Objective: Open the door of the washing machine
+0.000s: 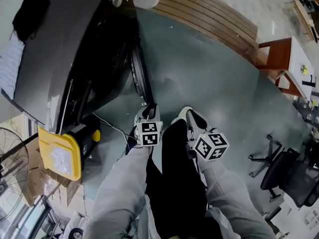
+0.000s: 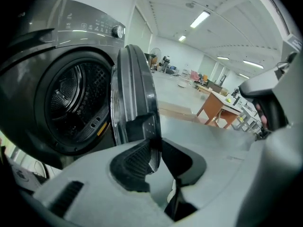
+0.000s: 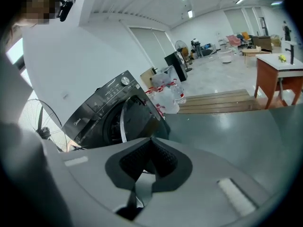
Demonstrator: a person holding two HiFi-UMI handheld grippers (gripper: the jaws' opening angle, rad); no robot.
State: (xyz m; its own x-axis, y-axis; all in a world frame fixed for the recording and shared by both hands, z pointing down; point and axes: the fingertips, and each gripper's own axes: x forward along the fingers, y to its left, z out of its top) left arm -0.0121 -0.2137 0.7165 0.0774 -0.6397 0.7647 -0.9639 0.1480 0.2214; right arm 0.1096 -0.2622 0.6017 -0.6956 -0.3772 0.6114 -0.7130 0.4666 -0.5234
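Left gripper (image 2: 156,148) fingers (image 2: 132,162), door rim (image 2: 142,93) half-hidden between

washing machine (image 1: 55,44) cut off by head view's top & left edges. door (image 2: 135,93) lower rim hidden behind left gripper (image 2: 158,157) pads. ctrl panel (image 2: 90,25) print too small to read. fan (image 1: 10,163), office chair (image 1: 294,178) clipped by frame edges.

We see a dark grey washer (image 2: 33,41), its door (image 2: 135,79) chrome-rimmed, a yellow box (image 1: 60,156), and pale grey left gripper (image 2: 155,148) and right gripper (image 3: 150,145) with black ribbed pads.
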